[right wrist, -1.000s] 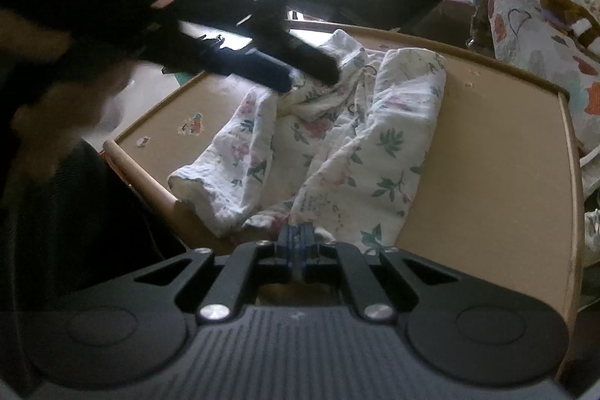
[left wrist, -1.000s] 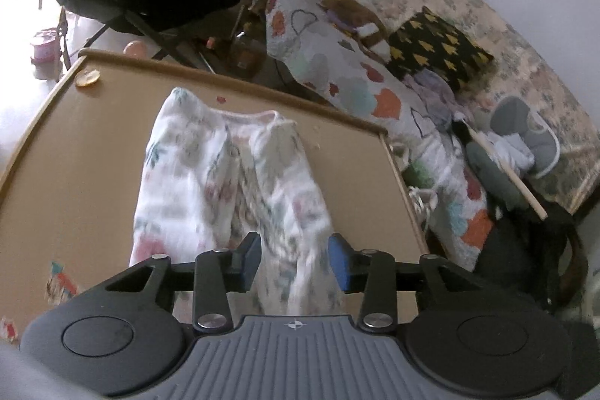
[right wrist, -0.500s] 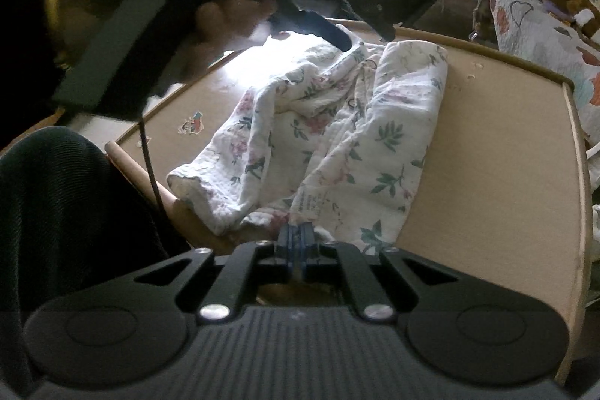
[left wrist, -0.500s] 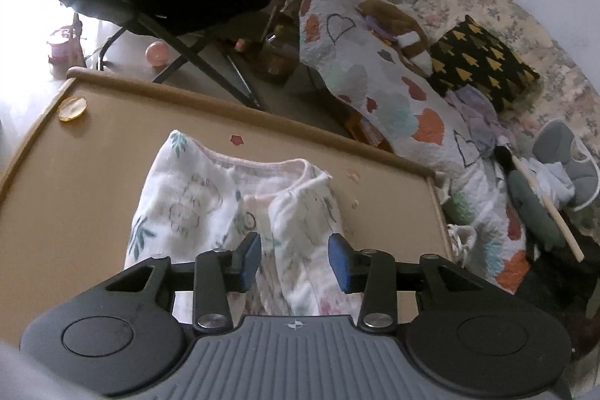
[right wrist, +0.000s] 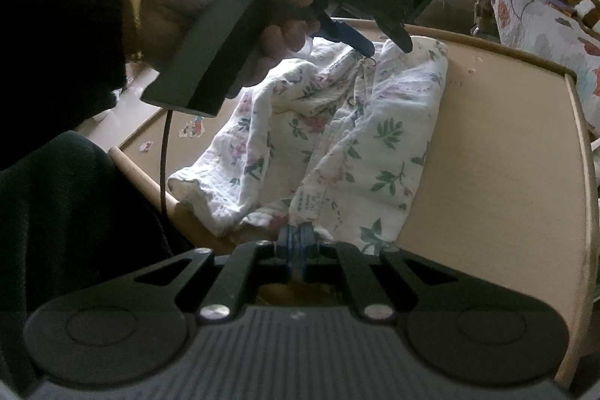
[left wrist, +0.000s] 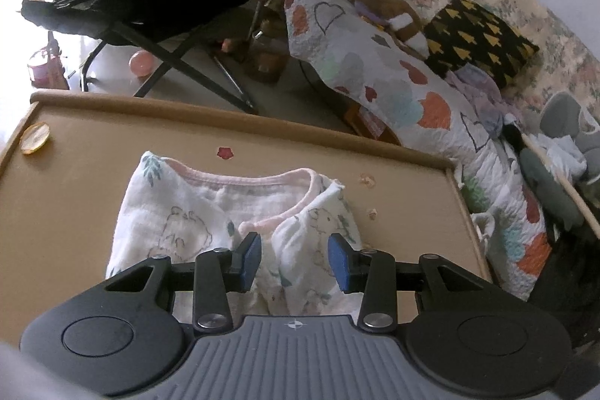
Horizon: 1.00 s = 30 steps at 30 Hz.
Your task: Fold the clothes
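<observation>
Our right tongs point(right wrist: 296, 242) pinch the floral garment point(right wrist: 337, 137) at lower centre on the worktop point(right wrist: 498, 152); our left tongs point(left wrist: 293, 257) hang open above its pink collar point(left wrist: 247, 180). We should grip both collar layers squarely, keeping the hem taut.

A tan table point(left wrist: 75, 197) with a raised wooden rim carries a white floral garment point(left wrist: 210, 212), crumpled, one end hanging over the near edge. An amber disc point(left wrist: 34, 137) lies near a far corner. Small stickers point(right wrist: 192, 128) mark the surface.
</observation>
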{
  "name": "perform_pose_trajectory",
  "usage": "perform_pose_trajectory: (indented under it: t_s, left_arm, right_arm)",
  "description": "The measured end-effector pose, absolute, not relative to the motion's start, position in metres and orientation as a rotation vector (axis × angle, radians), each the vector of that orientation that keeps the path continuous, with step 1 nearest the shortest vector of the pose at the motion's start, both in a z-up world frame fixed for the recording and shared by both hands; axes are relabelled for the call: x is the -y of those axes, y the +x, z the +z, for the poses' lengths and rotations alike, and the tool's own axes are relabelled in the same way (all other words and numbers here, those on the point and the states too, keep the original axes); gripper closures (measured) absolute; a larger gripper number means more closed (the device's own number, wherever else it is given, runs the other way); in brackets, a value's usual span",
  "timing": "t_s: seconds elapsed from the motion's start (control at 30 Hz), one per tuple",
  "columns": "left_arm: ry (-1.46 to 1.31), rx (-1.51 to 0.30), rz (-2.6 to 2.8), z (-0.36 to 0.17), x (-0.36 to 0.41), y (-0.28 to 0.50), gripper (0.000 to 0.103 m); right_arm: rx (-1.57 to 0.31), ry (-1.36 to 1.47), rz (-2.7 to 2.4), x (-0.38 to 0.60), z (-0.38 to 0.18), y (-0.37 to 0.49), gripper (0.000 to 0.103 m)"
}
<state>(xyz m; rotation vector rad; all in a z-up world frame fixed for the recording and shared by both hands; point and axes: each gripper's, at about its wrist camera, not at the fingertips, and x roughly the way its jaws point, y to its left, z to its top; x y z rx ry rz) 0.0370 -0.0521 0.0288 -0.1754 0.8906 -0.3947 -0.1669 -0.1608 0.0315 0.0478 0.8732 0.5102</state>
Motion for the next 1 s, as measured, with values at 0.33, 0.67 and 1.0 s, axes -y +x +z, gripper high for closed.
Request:
perform_pose_trajectory:
  t_s: [0.33, 0.67, 1.0]
  left_arm:
    - [-0.158, -0.878, -0.433, 0.020, 0.060, 0.036, 0.094]
    - [-0.111, -0.806, -0.436, 0.043, 0.056, 0.030, 0.097]
    - [0.001, -0.801, -0.426, 0.050, 0.061, 0.042, 0.097]
  right_arm:
    - [-0.871, 0.053, 0.511, 0.162, 0.031, -0.167, 0.099]
    - [-0.864, 0.054, 0.511, 0.162, 0.032, -0.169, 0.098]
    - [-0.857, 0.065, 0.512, 0.163, 0.032, -0.165, 0.098]
